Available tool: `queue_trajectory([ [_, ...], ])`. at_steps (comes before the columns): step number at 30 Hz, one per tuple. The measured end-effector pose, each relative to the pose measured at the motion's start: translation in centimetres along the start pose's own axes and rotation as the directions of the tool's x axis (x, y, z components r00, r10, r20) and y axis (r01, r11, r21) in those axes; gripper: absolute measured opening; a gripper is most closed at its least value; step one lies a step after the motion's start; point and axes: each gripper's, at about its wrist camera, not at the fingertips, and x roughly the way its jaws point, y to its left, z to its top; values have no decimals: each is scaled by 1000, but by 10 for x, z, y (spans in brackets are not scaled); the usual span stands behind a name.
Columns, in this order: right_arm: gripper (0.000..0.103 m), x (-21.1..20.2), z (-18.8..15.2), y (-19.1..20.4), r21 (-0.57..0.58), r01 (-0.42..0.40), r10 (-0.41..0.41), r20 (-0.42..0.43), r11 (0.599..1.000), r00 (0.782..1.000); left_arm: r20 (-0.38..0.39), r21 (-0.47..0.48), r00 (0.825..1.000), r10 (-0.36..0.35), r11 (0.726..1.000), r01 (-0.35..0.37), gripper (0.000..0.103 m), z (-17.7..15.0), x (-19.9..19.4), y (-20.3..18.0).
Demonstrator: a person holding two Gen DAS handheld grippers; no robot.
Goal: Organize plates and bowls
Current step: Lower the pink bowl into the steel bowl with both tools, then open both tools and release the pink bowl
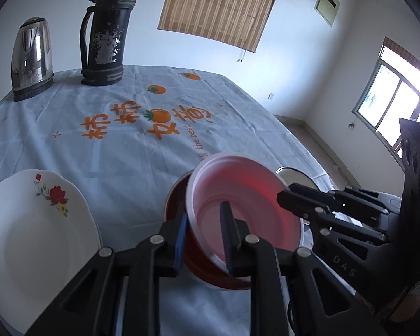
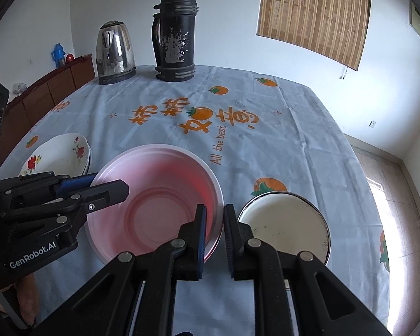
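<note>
The pink bowl (image 2: pixel 154 196) (rim between both finger pairs) is pinched by left gripper (image 1: pixel 204 240) and right gripper (image 2: pixel 214 240).

Left hand-held gripper (image 1: pixel 204 235) clamps tilted red bowl (image 1: pixel 243 210) rim; floral plate (image 1: pixel 39 224) left on counter (image 1: pixel 126 145).

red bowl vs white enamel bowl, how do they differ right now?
The red bowl is translucent red plastic, nested in another; the white enamel bowl is opaque white with a dark rim, single. Both the left claw and right claw straddle the red bowl's rim; the white enamel bowl is untouched. Red looks wider. Both are round and upright on the tablecloth.
</note>
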Motion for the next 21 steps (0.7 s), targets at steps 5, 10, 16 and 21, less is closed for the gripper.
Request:
queue_trajectory([
  [5,15,4,-1,-1,4,-6,6,-10,1000,1000,-13,-2,1000,6,1000,-6,20,0,3,1],
  [10,15,6,-1,0,-2,-7,7,-17,1000,1000,-24,-4,1000,9,1000,-9,20,-1,7,3],
  [16,15,10,-2,-2,7,-10,10,-26,1000,1000,-34,4,999,12,1000,-12,20,-1,10,2],
  [21,15,11,-2,-2,5,-7,7,-25,1000,1000,-38,5,999,13,1000,-12,20,-2,11,2],
])
